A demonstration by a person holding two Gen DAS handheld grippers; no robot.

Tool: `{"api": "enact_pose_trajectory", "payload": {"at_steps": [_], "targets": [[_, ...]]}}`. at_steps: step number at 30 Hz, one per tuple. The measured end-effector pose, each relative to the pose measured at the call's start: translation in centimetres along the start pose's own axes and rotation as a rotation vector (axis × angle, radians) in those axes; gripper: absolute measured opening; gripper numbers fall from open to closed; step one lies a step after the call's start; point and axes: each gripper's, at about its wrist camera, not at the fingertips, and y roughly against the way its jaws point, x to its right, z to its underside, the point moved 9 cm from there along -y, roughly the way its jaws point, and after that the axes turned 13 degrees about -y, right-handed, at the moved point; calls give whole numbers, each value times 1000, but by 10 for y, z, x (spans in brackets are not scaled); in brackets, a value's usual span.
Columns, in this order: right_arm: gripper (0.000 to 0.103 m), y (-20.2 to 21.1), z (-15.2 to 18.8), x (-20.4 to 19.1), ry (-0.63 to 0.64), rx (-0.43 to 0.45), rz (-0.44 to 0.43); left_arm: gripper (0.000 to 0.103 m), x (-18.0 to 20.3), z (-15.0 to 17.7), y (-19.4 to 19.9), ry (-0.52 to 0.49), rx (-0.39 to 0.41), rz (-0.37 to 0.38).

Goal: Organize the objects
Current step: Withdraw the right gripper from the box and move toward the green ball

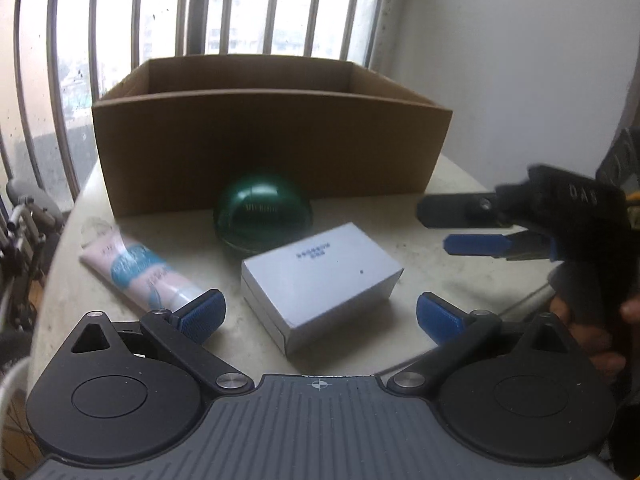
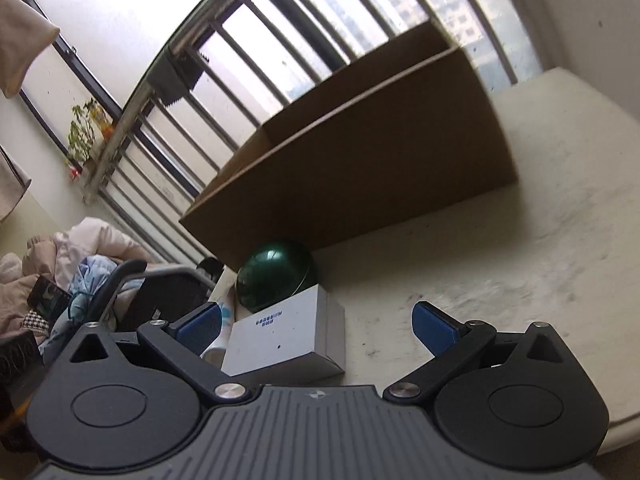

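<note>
An open brown cardboard box (image 1: 272,148) stands at the back of the white table (image 1: 472,280). In front of it lie a green dome-shaped jar (image 1: 262,214), a small white carton (image 1: 320,280) and a pink and blue tube (image 1: 140,272). My left gripper (image 1: 320,314) is open and empty, its blue pads either side of the white carton's near end. My right gripper (image 2: 316,326) is open and empty, tilted, just right of the white carton (image 2: 280,336) and the green jar (image 2: 274,278). It also shows in the left wrist view (image 1: 440,226), above the table at the right.
A barred window (image 1: 240,8) runs behind the cardboard box (image 2: 360,160). A white wall (image 1: 520,60) is at the right. Left of the table are a chair (image 2: 160,292) and piled clothes (image 2: 72,256). The table's front right edge (image 2: 624,420) is close to my right gripper.
</note>
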Motion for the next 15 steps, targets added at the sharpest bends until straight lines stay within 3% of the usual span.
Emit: {"api": "enact_pose_trajectory", "payload": {"at_steps": [7,15], "targets": [[103,-2,-3,-5,45,14,11,102,-6,-2,-13,-14,18,5],[103,-23,-18,-23,95,-7,-1,101,-31,-25,-18,4,60,-47]]}}
